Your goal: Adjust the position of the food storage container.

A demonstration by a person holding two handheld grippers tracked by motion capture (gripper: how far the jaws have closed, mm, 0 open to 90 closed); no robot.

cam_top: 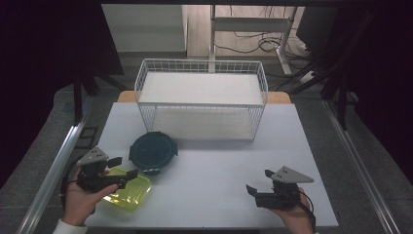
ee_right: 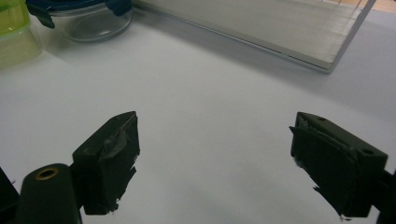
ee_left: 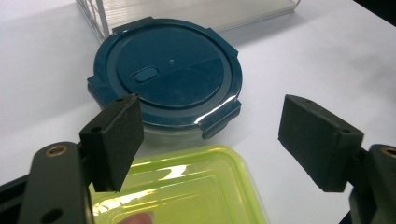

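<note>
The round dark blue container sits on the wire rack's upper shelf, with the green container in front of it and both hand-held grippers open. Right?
Not quite. The round dark blue container sits on the table, in front of the wire rack, not on its upper shelf; the high view shows this. The green container is in front of it, and the left hand-held gripper and right hand-held gripper are open.

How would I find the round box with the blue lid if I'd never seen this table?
Start at the big white wire basket at the back of the table. Look just in front of its left corner: the round box sits there, clear glass with a dark blue clip-on lid. The box beside it is yellow-green with square corners, so the round blue one stands out.
</note>
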